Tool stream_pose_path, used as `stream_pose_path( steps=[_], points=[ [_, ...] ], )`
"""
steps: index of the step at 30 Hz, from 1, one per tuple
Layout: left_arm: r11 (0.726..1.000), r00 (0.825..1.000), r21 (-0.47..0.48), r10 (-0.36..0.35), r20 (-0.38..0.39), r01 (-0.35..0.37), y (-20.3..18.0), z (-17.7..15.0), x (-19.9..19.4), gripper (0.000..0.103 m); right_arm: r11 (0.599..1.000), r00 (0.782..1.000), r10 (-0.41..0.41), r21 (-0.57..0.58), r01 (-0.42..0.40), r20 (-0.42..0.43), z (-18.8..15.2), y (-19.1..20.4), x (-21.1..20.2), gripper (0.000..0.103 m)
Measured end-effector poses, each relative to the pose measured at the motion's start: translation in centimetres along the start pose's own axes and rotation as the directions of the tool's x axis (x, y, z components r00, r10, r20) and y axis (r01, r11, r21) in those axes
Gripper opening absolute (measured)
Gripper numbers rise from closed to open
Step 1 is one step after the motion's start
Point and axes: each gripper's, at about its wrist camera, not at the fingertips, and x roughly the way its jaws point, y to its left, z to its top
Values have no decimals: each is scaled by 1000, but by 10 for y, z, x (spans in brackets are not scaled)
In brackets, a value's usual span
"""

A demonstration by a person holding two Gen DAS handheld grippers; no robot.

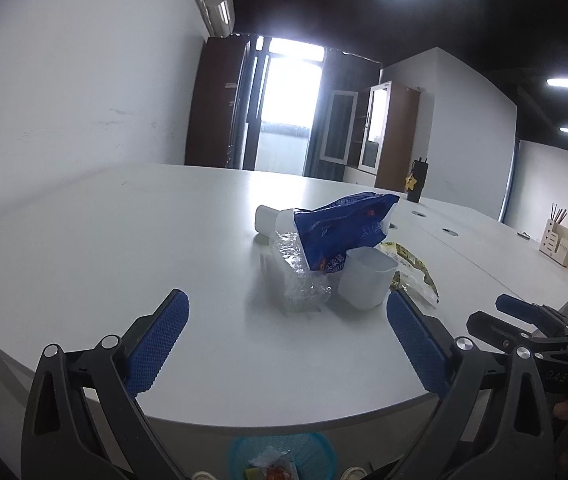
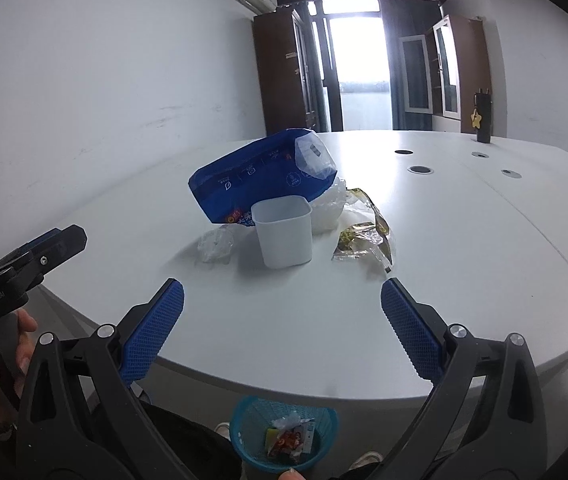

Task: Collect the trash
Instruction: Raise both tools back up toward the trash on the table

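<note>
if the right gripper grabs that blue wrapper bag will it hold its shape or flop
Likely floppy: the blue wrapper bag looks thin, creased and slumped over the white cup. Probably light, since it sags as if near empty. Lifting it may nudge the crumpled clear plastic beside it.

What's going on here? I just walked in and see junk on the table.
A person holds a gripper in each hand; the left gripper and right gripper are open and empty above the near table edge. Ahead lie a blue bag, white cup, crumpled plastic and a yellow wrapper. A blue basket below holds some trash.
</note>
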Motion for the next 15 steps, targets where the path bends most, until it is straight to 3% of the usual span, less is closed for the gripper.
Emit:
stream_pose_path(
  steps=[3, 8, 15],
  points=[
    [1000, 1000, 11, 10, 5, -10, 3, 7, 5, 97, 1000, 1000, 6, -1, -6, -7, 5, 0, 14, 94],
    [998, 997, -51, -35, -61, 32, 18, 7, 23, 97, 1000, 999, 9, -15, -10, -35, 4, 2, 34, 94],
    [998, 995, -68, -24, -94, 18, 31, 5, 34, 97, 1000, 998, 3, -28, -4, -58, 7, 0, 57, 94]
  ],
)
